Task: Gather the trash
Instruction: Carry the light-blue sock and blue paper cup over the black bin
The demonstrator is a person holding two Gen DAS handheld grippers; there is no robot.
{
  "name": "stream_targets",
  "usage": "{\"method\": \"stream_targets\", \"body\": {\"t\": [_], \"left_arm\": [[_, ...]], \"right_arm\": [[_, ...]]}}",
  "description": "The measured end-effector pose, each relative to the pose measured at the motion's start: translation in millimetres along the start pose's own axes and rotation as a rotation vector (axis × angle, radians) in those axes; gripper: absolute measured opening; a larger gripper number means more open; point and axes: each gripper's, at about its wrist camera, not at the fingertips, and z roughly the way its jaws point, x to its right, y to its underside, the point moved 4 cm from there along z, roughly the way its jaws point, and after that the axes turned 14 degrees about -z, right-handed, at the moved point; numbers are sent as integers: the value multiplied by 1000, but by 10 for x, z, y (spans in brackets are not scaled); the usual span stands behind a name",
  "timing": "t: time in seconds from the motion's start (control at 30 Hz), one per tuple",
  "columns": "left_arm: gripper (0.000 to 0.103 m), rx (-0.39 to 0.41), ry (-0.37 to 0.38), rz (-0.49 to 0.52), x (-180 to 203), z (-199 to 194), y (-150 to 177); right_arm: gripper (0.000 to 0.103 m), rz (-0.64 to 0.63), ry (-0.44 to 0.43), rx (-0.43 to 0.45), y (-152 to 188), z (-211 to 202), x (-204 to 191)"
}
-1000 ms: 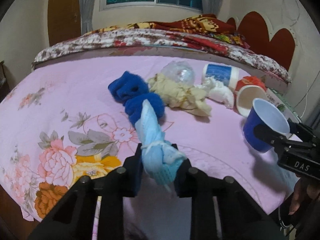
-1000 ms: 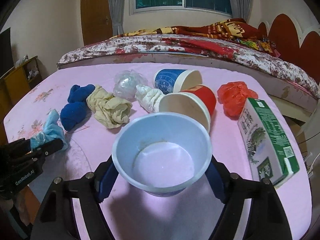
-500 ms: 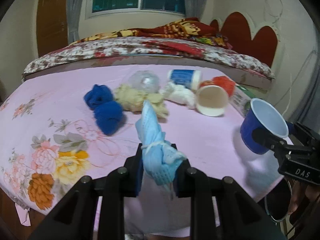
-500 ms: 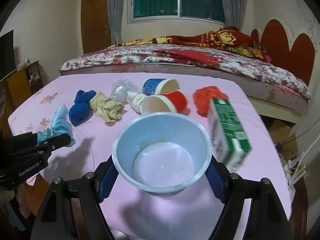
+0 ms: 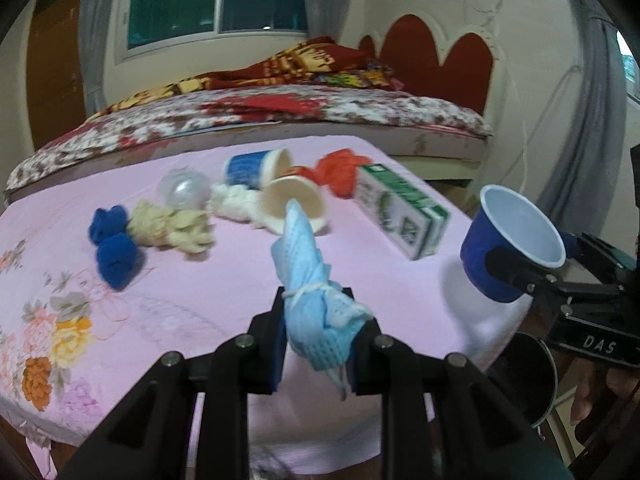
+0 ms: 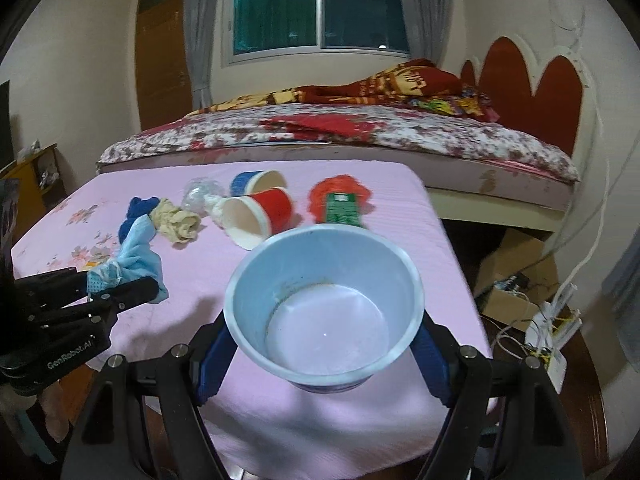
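Both jaws clamped: mask (image 5: 316,312) left, cup (image 6: 324,308) right.

Two close wrist views, shared table (image 5: 224,280)

From my left tool (image 5: 320,336), which grips a mask (image 5: 308,276), the bench (image 5: 224,276) spreads ahead. Rags (image 5: 114,240) lie far left, a crumpled cloth (image 5: 176,228) just right of them, then tipped cups (image 5: 296,204) and a carton (image 5: 400,210) at the right edge. My right tool (image 6: 320,350) holds a cup (image 6: 324,308) (upright) before them; the bed (image 6: 340,136) lies behind.
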Motion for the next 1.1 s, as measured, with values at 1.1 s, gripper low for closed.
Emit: {"method": "stream_targets", "body": {"t": [1.1], "left_arm": [[25, -169, 330, 277, 1900, -3, 830]], "right_arm": [[80, 230, 233, -139, 1474, -994, 1394]]}}
